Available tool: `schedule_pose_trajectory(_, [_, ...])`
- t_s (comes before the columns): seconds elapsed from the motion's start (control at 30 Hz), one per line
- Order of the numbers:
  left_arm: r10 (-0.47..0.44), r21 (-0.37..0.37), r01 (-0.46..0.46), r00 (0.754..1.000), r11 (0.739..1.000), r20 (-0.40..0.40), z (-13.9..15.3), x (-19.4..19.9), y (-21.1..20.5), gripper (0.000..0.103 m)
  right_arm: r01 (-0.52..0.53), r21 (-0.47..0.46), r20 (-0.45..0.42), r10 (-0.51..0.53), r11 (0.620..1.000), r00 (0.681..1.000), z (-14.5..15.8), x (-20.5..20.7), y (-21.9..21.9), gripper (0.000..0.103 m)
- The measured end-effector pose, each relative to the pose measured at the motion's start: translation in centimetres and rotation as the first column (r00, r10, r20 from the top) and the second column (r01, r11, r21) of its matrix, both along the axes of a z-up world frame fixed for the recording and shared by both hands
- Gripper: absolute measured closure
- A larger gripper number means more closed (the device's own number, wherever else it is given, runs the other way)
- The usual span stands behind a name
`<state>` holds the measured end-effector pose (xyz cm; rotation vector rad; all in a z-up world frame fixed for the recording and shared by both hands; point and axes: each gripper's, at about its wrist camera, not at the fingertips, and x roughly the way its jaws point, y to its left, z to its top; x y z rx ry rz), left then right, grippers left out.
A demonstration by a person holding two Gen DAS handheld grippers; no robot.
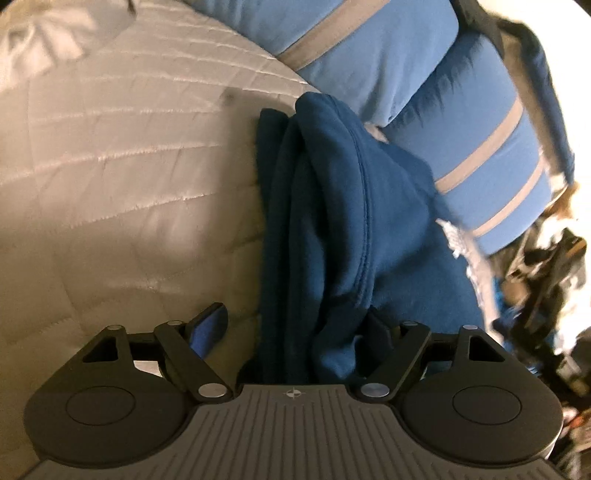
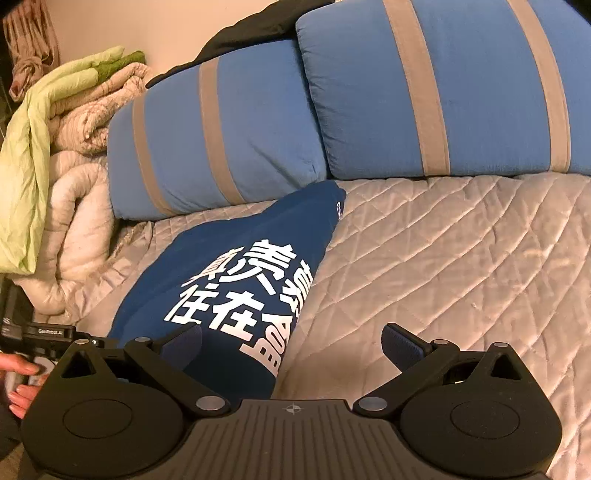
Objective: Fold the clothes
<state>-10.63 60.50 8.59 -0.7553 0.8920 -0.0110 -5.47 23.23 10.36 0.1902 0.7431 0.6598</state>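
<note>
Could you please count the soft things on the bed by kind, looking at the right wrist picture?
Blue pillow with grey stripes: 2
Dark blue garment with white print: 1
Bundled quilt, green and beige: 1
Black cloth behind the pillows: 1
Total: 5

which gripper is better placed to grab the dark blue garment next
Left, probably. The left gripper is open with bunched folds of the dark blue printed garment between its fingers. The right gripper is open with only the garment's edge between them, mostly quilted beige bedspread.
</note>
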Motion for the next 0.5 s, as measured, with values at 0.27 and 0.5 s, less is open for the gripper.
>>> schedule_pose_trajectory(0.27, [-0.011,-0.221,0.014,1.0,0.975,0.015,-1.6,0.1,1.5,0.053,-0.011,0.022,-0.002,0.011,1.0,1.0,-0.1,-0.1,0.1,0.0])
schedule_pose_trajectory(0.5, [0.003,-0.236,0.006,0.999,0.972,0.036,-2.3,0.0,1.3,0.068,-0.032,-0.017,-0.037,0.031,0.999,0.999,-0.5,0.3,0.8,0.0])
